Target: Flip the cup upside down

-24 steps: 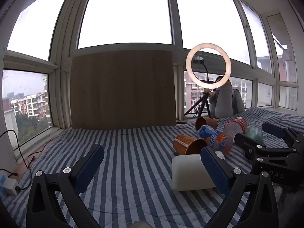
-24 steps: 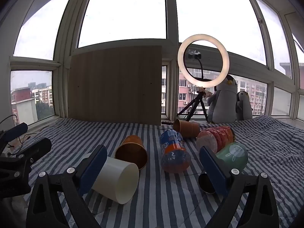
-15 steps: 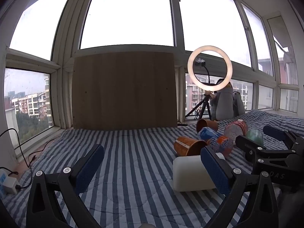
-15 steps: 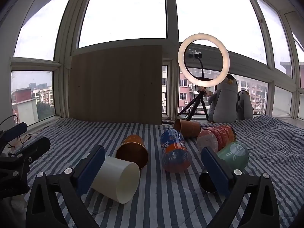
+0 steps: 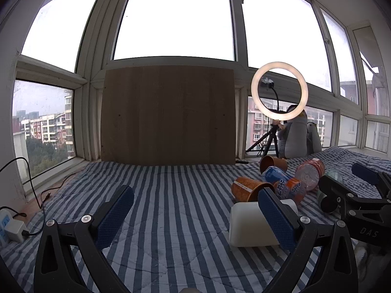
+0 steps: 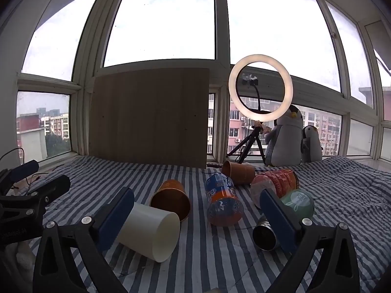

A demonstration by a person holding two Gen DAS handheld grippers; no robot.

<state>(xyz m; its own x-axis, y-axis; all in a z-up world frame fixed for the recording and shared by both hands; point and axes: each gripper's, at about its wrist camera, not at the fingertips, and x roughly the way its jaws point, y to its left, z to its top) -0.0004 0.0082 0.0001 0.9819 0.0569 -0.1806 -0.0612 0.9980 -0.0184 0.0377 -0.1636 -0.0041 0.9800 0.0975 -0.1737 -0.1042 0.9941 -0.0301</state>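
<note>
Several cups lie on their sides on the striped blanket [image 6: 200, 256]. A white cup [image 6: 149, 230] lies nearest, its mouth facing me in the right wrist view; it also shows in the left wrist view [image 5: 249, 227]. An orange cup [image 6: 172, 199], a blue-orange cup [image 6: 222, 204], a red cup [image 6: 273, 183], a green cup [image 6: 299, 201], a dark metal cup [image 6: 264, 234] and a brown cup [image 6: 238, 171] lie beyond. My right gripper [image 6: 195, 219] is open and empty, above the blanket before the cups. My left gripper [image 5: 193, 216] is open and empty, left of the white cup.
A wooden board [image 6: 149, 117] leans on the windows at the back. A ring light on a tripod [image 6: 260, 89] and two plush penguins [image 6: 286, 139] stand at the back right. A power strip with cables [image 5: 11, 228] lies at the far left.
Both grippers have tilted slightly, so the scene sits a little lower in view. The jaws stay open and the cups have not moved.
</note>
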